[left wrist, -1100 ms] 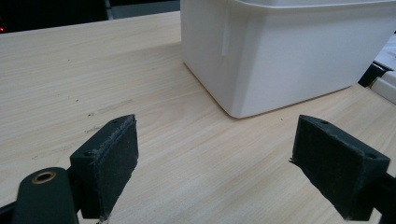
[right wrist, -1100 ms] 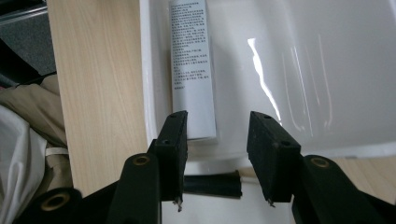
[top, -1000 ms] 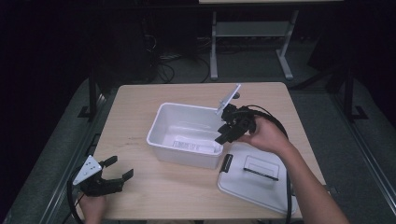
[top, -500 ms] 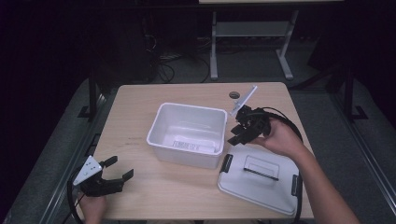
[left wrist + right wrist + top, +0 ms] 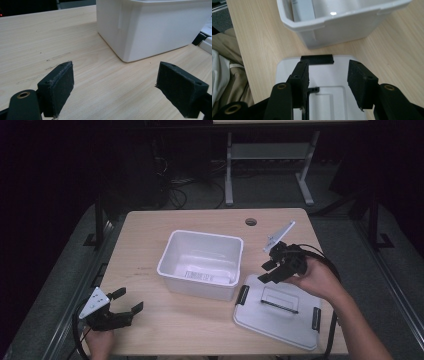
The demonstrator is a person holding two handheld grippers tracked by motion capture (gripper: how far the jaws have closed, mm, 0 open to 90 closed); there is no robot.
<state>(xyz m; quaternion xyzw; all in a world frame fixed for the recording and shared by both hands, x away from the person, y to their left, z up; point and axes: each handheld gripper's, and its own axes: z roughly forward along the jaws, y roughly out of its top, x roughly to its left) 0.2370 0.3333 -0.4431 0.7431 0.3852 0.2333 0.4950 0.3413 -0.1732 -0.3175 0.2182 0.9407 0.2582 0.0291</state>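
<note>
Drawn back from the white bin (image 5: 202,265), the right gripper (image 5: 268,271) hovers over the grey lid (image 5: 277,311), jaws just widening, empty; left gripper (image 5: 126,308) gapes, empty.

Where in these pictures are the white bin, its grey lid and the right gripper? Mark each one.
white bin (image 5: 176,251): high view, on its left inner wall.
grey lid (image 5: 260,320): high view, on its flat top near the front.
right gripper (image 5: 265,271): high view, midway between its fingertips.
</note>
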